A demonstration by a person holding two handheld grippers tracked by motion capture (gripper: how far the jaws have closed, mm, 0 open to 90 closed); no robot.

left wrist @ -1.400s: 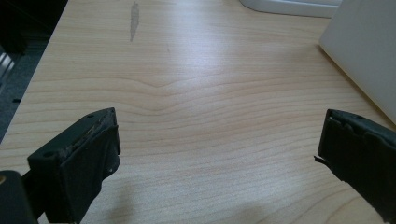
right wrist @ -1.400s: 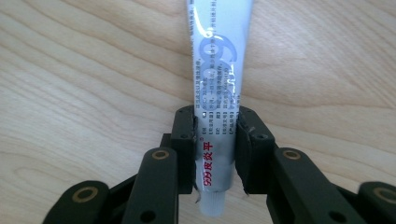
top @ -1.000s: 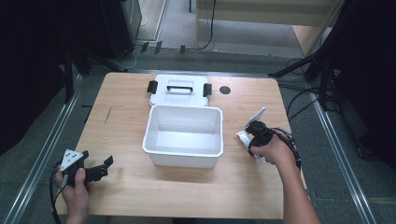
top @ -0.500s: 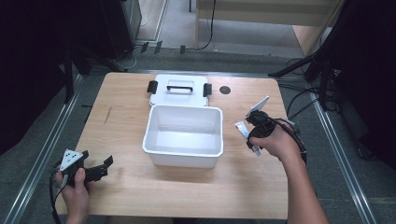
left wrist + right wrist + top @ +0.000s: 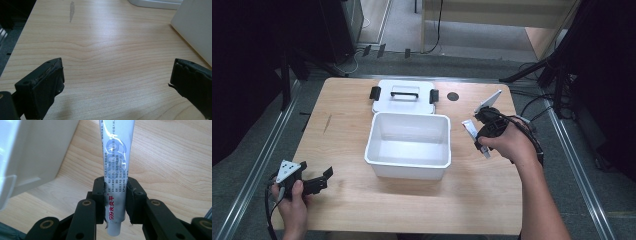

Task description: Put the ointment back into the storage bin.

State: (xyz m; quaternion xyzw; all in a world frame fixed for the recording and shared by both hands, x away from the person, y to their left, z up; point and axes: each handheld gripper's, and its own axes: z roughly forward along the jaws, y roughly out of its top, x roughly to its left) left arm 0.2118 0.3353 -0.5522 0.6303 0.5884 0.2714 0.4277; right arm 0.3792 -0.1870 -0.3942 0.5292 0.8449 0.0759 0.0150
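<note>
Tube (image 5: pixel 117 170) of white ointment or paste, printed with grey and red lettering, is clamped between the two black jaws of the right tongs (image 5: pixel 116 202); the jaws press on its lower body just above the cap, which points back toward the camera in the right gripper view. In the high view the right tongs (image 5: pixel 482 131) are held off the table (image 5: pixel 337 105), just beside the right wall of the white plastic bin (image 5: pixel 408 145), with the tube (image 5: pixel 473 132) slanting down and away from the bin. The bin stands open near the middle of the table; nothing can be made out inside it. Its white lid (image 5: pixel 404 96), with a black handle and black side clips, lies flat on the table, touching or just behind the bin's far rim. Left tongs (image 5: pixel 314 182) rest low at the near left corner of the table, well apart from the bin; in the left gripper view their jaws stand wide apart over bare wood, gripping nothing (image 5: pixel 117 82).
</note>
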